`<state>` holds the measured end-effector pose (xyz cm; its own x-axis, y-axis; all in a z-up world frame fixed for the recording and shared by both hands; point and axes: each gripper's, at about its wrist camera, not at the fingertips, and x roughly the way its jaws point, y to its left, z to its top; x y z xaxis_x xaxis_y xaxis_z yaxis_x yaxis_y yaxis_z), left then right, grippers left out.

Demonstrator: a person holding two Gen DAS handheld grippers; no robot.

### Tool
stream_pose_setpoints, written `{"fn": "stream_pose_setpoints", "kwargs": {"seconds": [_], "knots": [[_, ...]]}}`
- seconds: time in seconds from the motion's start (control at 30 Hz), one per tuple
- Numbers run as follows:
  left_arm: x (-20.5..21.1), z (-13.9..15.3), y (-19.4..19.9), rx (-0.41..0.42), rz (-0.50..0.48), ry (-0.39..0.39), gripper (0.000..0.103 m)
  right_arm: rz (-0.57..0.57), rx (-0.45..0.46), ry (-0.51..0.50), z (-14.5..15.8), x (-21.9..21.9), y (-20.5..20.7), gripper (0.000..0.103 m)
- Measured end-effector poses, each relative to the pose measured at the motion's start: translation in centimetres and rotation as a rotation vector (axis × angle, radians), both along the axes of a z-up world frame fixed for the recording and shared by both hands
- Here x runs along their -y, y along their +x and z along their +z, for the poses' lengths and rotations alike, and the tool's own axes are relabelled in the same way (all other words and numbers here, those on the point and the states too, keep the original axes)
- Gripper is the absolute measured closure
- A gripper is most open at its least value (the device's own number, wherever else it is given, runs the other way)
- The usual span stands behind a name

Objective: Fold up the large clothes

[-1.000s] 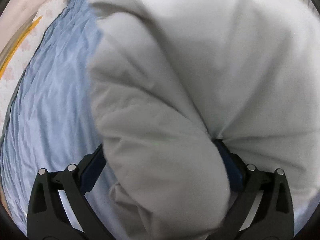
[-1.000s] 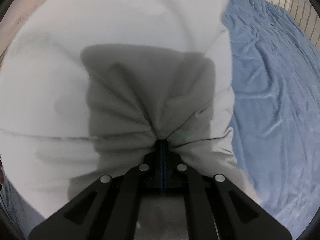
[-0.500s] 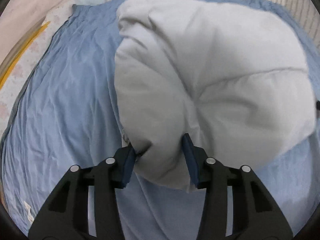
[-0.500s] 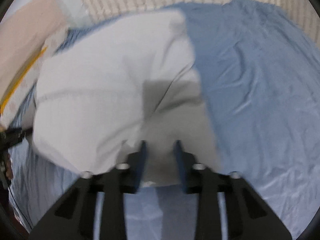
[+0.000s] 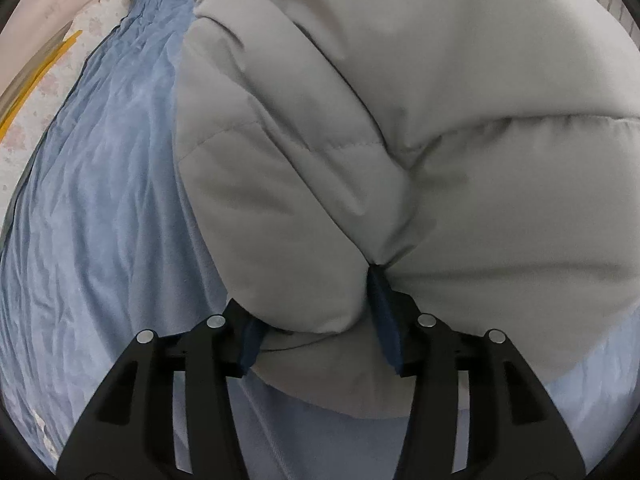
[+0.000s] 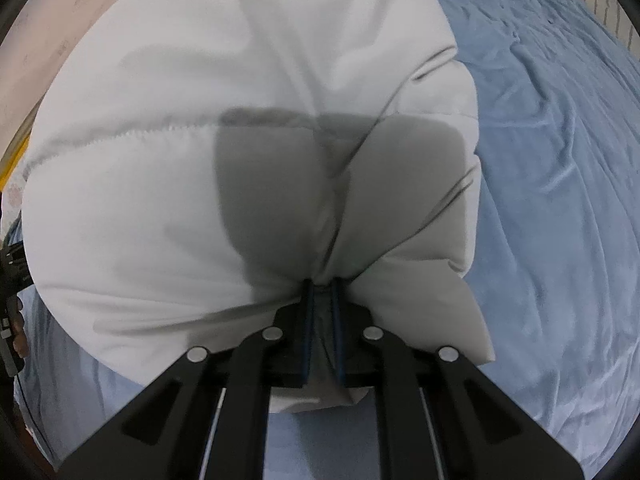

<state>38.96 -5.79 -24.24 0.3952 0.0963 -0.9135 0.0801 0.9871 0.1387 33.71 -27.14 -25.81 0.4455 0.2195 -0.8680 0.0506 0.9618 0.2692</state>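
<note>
Over wrinkled blue bedsheet (image 5: 100,220), puffy pale-grey quilted jacket (image 5: 400,120) is pinched by closing right gripper (image 6: 322,300) and opening left gripper (image 5: 316,320); edges should be lowered level.

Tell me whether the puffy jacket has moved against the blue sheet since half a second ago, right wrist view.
Yes. The puffy jacket now fills more of the view and covers more of the blue sheet toward the right.

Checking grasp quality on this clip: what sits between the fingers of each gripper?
Left wrist view: a thick padded fold of the pale puffer jacket fills the left gripper, whose jaws are opening. Right wrist view: the closing right gripper pinches a thin bunch.
</note>
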Motion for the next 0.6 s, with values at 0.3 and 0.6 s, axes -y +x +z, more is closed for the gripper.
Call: {"fn": "stream_pose_setpoints", "kwargs": {"seconds": [0.3, 0.6], "knots": [[-0.2, 0.5, -2.0, 0.026, 0.01, 0.021, 0.051, -0.036, 0.022, 0.001, 0.0, -0.2, -0.7, 0.095], [0.9, 1.6, -4.5, 0.088, 0.006, 0.074, 0.038, -0.176, 0.259, -0.047, 6.3, 4.0, -6.2, 0.021]]}}
